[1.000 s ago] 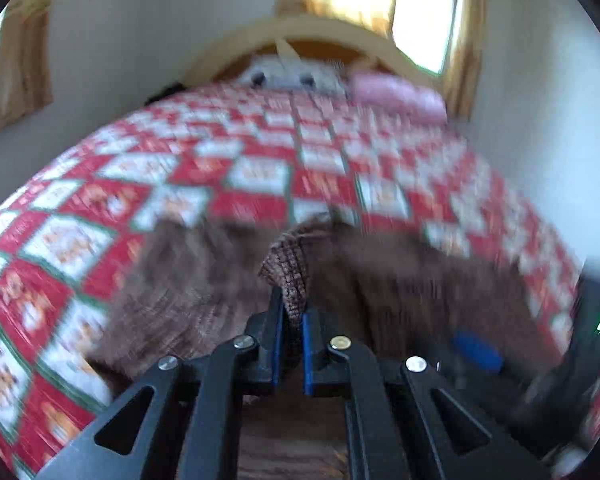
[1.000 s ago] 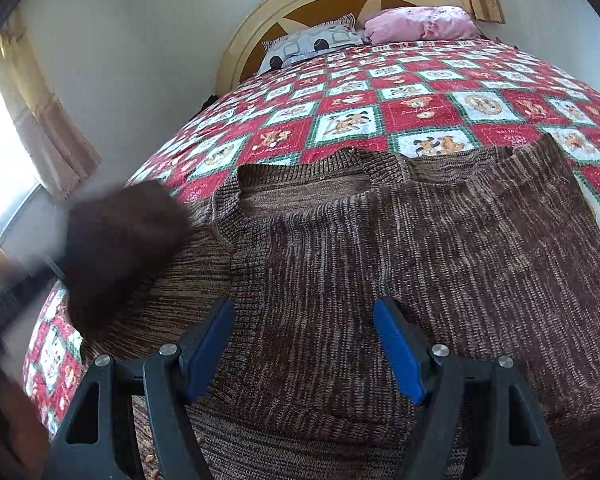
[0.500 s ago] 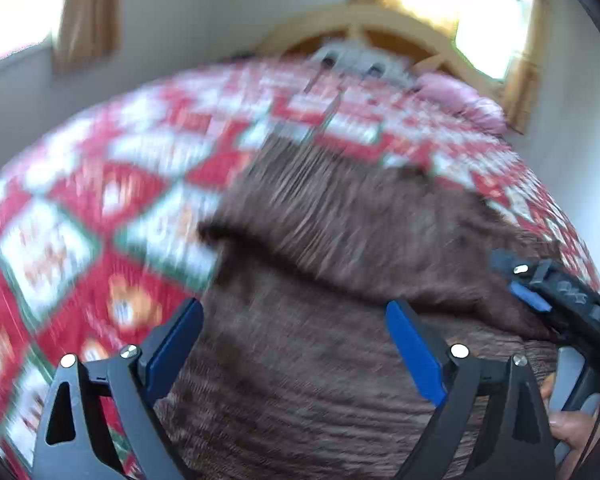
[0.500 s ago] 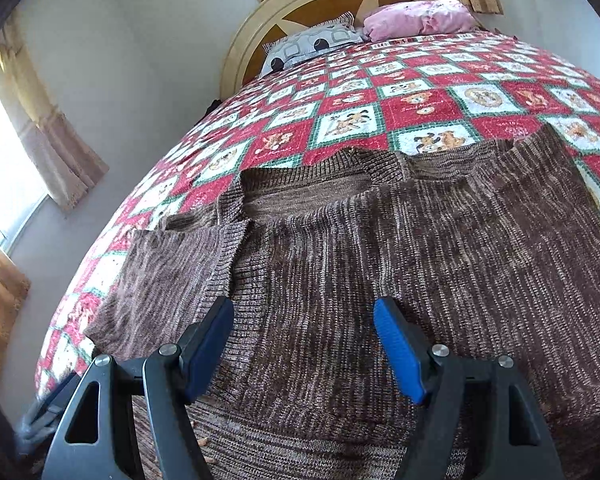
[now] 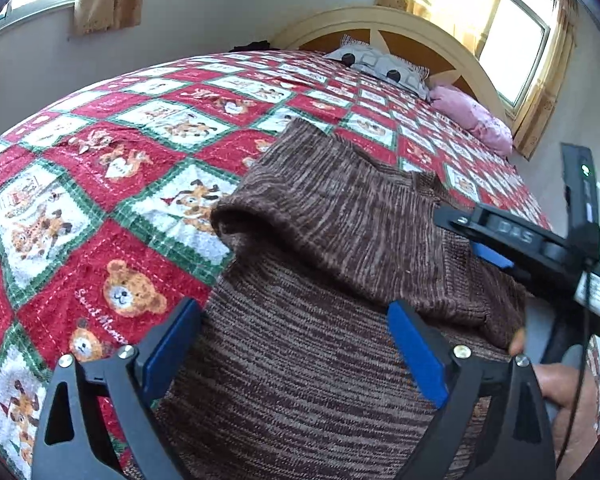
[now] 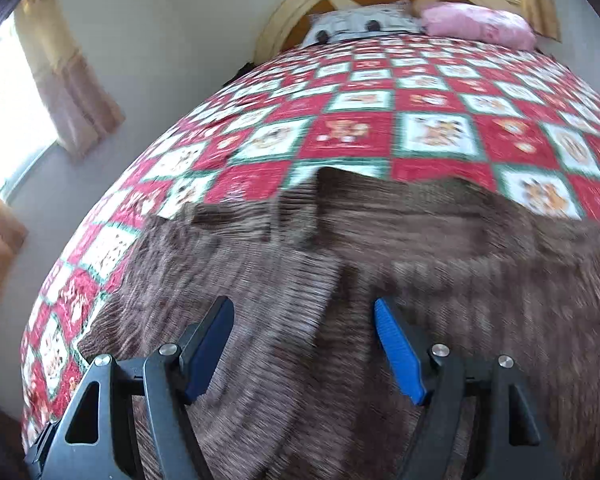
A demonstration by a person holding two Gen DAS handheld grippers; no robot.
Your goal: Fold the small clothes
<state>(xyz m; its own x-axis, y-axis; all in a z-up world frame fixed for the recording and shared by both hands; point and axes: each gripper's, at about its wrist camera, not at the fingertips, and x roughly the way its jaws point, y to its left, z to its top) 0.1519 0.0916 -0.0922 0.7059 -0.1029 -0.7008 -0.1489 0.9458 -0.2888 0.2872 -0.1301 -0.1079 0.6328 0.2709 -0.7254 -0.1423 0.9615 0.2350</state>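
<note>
Brown knit sweater (image 5: 324, 364) spread on the quilted bedspread (image 5: 112, 168), toward its near edge, one sleeve (image 5: 352, 220) folded across the body from the left side. Left gripper (image 5: 296, 352) over the sweater's lower body, jaws opening wide, nothing pinched between the blue pads (image 5: 416, 352). Right gripper (image 6: 304, 348) over the sweater too, jaws apart and clamping nothing, view blurred. Seen from the left wrist, right gripper at the sweater's right edge, a hand (image 5: 568, 396) on its handle. Grey pillow (image 5: 380, 64) and pink pillow (image 5: 472, 116) at the far edge by the arched headboard (image 5: 428, 28).
</note>
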